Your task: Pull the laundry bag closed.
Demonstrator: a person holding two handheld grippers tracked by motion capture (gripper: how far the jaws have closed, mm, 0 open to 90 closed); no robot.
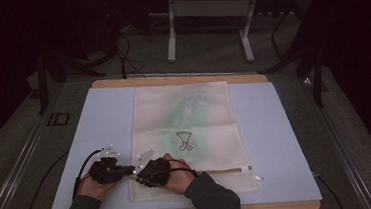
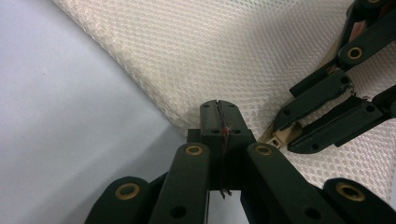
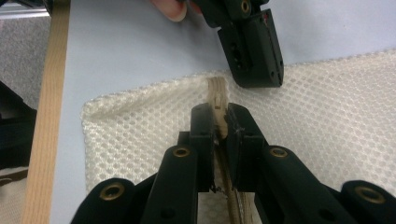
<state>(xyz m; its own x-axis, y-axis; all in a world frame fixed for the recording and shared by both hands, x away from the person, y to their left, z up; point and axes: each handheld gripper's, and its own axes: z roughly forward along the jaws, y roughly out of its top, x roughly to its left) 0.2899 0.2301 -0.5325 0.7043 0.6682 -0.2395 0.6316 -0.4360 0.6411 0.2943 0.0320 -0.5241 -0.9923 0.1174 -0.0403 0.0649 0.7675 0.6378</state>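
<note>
Fingers, left gripper [image 2: 218, 122]: pressed together at the mesh bag [image 1: 185, 129] edge; whether any mesh sat between them, can't tell.
Fingers, right gripper [image 3: 220, 122]: clamped on the beige zipper end [image 3: 215, 93], tab sandwiched between both pads.
Bag location: flat on the blue mat [image 1: 99, 121], centred, long axis running 12 to 6; zipper [image 1: 229, 170] along the 6 o'clock end.
Gripper location: both at the bag's 7 o'clock corner, nearly touching; in the left gripper view the right gripper [image 2: 322, 116] came in from 2 o'clock.
Bag contents: green tint and a small dark printed figure [image 1: 184, 139] showed through the weave near centre.
Handling (judgement): light, soft, floppy mesh; would drape and bunch, no stiffness to push against. Open weave likely to snag on jaw edges.
Grip point (judgement): zipper tape or tab, the only firm part; pin the fabric next to it with the other gripper so the bag doesn't drag.
Mat: smooth, so bag could slide if pulled one-handed.
</note>
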